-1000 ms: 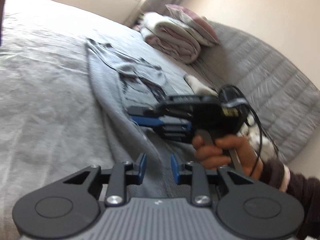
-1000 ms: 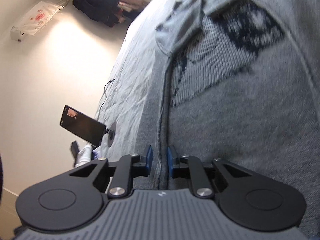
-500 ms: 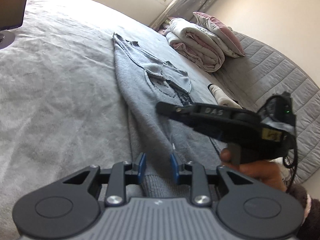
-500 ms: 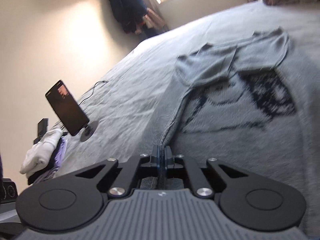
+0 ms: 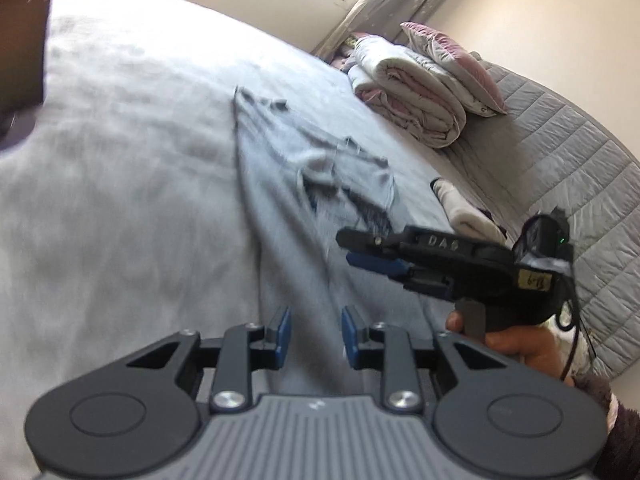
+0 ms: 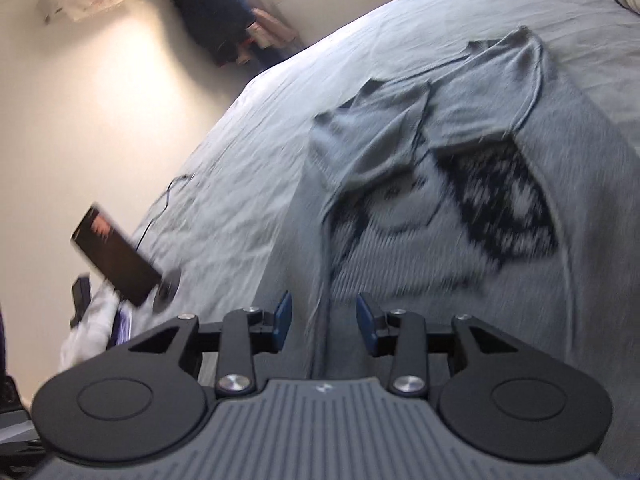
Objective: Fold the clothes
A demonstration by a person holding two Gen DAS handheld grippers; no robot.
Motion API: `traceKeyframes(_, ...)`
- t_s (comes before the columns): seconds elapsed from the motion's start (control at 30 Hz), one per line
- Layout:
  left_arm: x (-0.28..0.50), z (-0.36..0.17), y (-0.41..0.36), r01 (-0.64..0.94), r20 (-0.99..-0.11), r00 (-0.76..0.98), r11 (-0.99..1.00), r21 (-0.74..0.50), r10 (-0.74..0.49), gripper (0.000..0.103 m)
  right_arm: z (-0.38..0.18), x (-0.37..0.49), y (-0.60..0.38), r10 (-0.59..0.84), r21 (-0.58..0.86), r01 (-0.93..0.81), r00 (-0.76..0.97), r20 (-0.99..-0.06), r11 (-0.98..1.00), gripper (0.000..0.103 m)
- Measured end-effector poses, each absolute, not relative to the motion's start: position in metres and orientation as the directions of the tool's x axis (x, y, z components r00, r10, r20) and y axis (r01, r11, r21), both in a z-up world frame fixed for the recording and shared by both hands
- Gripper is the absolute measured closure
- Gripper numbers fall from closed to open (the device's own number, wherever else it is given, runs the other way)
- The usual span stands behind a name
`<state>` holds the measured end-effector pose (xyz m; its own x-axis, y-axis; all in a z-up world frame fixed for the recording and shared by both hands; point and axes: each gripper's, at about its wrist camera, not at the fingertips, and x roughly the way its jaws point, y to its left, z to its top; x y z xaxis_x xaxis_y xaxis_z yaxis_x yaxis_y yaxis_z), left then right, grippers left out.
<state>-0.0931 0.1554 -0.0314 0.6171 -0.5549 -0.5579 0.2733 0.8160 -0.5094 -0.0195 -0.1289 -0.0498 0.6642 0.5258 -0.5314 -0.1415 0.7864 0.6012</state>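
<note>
Bed: grey cover, sweater spread flat on it.
Left hand-held gripper: parted, sweater's folded edge between its pads, grip unclear.
Right hand-held gripper: just opened, released, edge lying loose between.

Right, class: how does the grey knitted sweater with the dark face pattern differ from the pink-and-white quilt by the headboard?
The grey knitted sweater lies spread flat, sleeves folded in; the pink-and-white quilt is folded into a thick bundle. The sweater bears a dark pattern; the quilt looks plain. The sweater sits mid-bed, the quilt beside the padded grey headboard. Both rest on the grey bed.
</note>
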Motion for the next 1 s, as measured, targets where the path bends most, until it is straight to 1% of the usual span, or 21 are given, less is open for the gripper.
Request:
traceKeyframes(0.07,-0.073,-0.029,0.152,0.284,-0.550,0.612,0.807,-0.518,-0.568,0.077,-0.049,-0.004,-0.135,0.515,0.617,-0.108,0.671,-0.533,0.779,0.063)
traceKeyframes(0.13,-0.053,-0.033,0.148,0.283,-0.542,0.614,0.801,-0.527,-0.574,0.081,-0.048,0.013,-0.139,0.502,0.626,-0.080,0.679,-0.535,0.776,0.063)
traceKeyframes(0.2,-0.038,-0.040,0.145,0.283,-0.531,0.631,0.805,-0.522,-0.566,0.083,-0.050,0.027,-0.145,0.484,0.631,-0.049,0.688,-0.540,0.774,0.063)
traceKeyframes(0.33,-0.023,-0.059,0.143,0.269,-0.520,0.646,0.805,-0.530,-0.558,0.083,-0.059,0.053,-0.153,0.453,0.639,0.012,0.695,-0.559,0.769,0.063)
traceKeyframes(0.4,-0.014,-0.062,0.142,0.260,-0.527,0.636,0.800,-0.541,-0.563,0.083,-0.063,0.061,-0.155,0.448,0.644,0.023,0.700,-0.557,0.764,0.063)
traceKeyframes(0.47,-0.009,-0.061,0.142,0.273,-0.511,0.646,0.797,-0.540,-0.567,0.083,-0.063,0.066,-0.151,0.442,0.637,0.019,0.704,-0.556,0.771,0.063)
traceKeyframes(0.5,-0.006,-0.061,0.142,0.275,-0.503,0.651,0.794,-0.542,-0.569,0.083,-0.064,0.068,-0.150,0.439,0.633,0.017,0.706,-0.556,0.774,0.065)
traceKeyframes(0.57,-0.001,-0.062,0.143,0.272,-0.488,0.652,0.780,-0.563,-0.580,0.083,-0.064,0.073,-0.146,0.432,0.624,0.012,0.711,-0.555,0.782,0.083)
traceKeyframes(0.6,0.001,-0.063,0.144,0.268,-0.485,0.650,0.773,-0.574,-0.585,0.083,-0.062,0.073,-0.143,0.420,0.602,0.003,0.714,-0.561,0.799,0.094)
traceKeyframes(0.8,0.003,-0.064,0.147,0.269,-0.477,0.653,0.769,-0.580,-0.588,0.083,-0.036,0.056,-0.135,0.310,0.450,-0.061,0.806,-0.504,0.891,0.096)
traceKeyframes(0.93,0.003,-0.067,0.148,0.269,-0.497,0.640,0.777,-0.569,-0.586,0.083,-0.051,0.067,-0.141,0.272,0.406,-0.025,0.781,-0.562,0.914,0.096)
traceKeyframes(1.0,0.003,-0.070,0.147,0.273,-0.514,0.626,0.782,-0.560,-0.586,0.083,-0.060,0.073,-0.143,0.274,0.412,-0.011,0.762,-0.587,0.911,0.093)
